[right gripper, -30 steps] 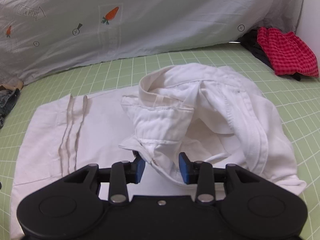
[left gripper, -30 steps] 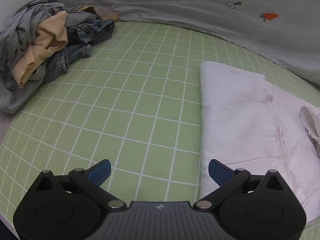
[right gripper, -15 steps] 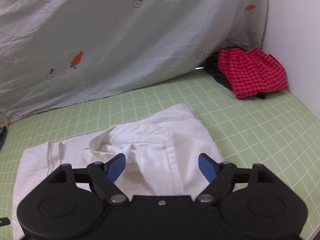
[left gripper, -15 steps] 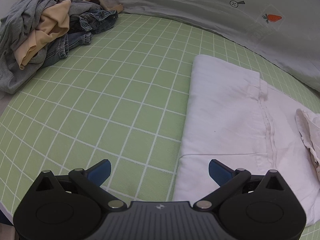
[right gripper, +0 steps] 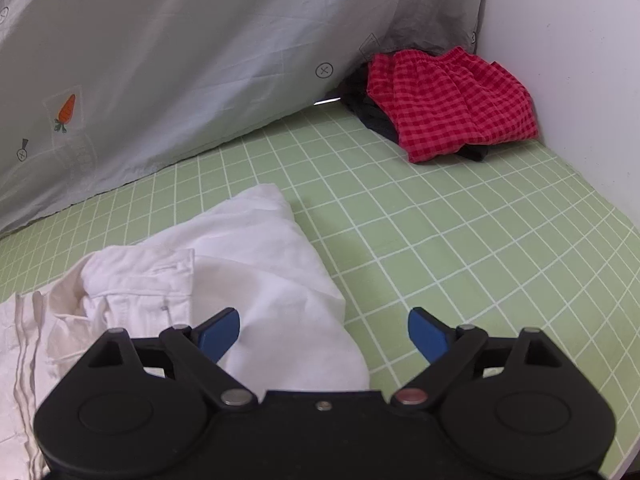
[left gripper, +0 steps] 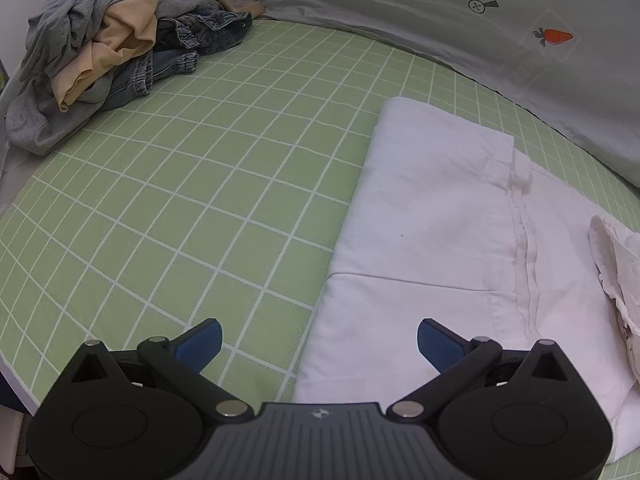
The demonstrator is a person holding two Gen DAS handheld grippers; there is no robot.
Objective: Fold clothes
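Both hand-held grippers (left gripper: 318, 342) (right gripper: 323, 330) wide, empty; white garment (left gripper: 436, 240) edge between; green sheet (left gripper: 180, 200) bare leftward.

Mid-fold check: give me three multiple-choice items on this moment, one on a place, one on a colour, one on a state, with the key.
1. Where does the red checked garment lie?
A. in the far corner by the white wall
B. on the white trousers
C. between the right tool's fingers

2. What colour is the grid sheet?
A. blue
B. light green
C. grey

3. How is the right tool?
A. shut on the white trousers
B. open, gripping nothing
C. shut on the red garment

Key: 1 A, it sits against the wall. 2 B, green with white lines. 3 B, its jaws have just been opening and stand wide over the white trousers.
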